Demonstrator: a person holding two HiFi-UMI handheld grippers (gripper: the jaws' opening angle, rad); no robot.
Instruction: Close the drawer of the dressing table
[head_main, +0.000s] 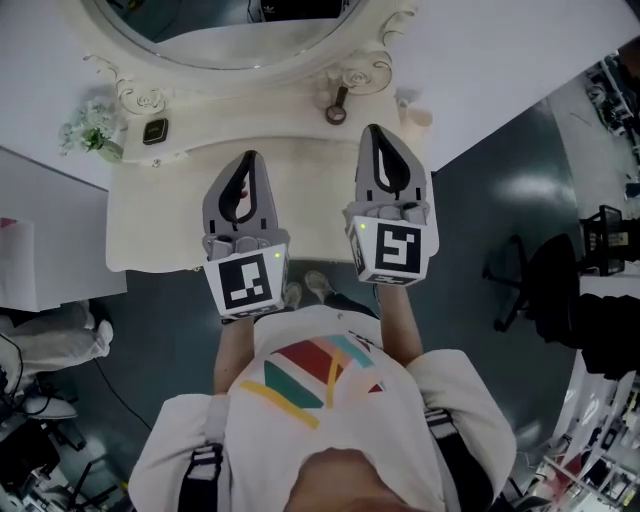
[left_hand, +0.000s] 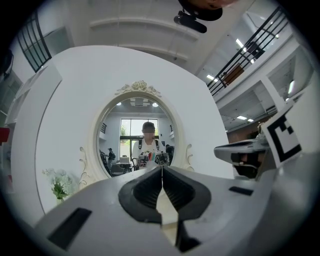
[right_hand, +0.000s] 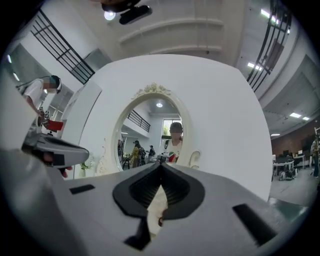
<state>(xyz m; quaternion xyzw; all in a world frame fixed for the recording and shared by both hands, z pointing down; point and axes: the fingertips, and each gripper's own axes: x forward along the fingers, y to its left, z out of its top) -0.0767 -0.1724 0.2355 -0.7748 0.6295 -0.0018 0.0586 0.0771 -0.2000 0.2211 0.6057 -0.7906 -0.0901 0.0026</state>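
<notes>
The cream dressing table (head_main: 150, 230) stands below me against a white wall, with its oval mirror (head_main: 230, 40) at the back. No drawer shows past its front edge in the head view. My left gripper (head_main: 250, 157) and right gripper (head_main: 372, 130) hang side by side above the tabletop and point level at the mirror. Both are shut with nothing between the jaws. In the left gripper view the left gripper (left_hand: 162, 169) faces the mirror (left_hand: 137, 137), jaws together. The right gripper (right_hand: 161, 164) faces the mirror (right_hand: 150, 132) in the right gripper view, jaws likewise meeting.
A small vase of white flowers (head_main: 90, 125), a dark square item (head_main: 155, 131) and a brown item (head_main: 337, 108) sit along the table's back. A white cabinet (head_main: 40, 260) stands at the left. An office chair (head_main: 530, 280) stands on the dark floor at the right.
</notes>
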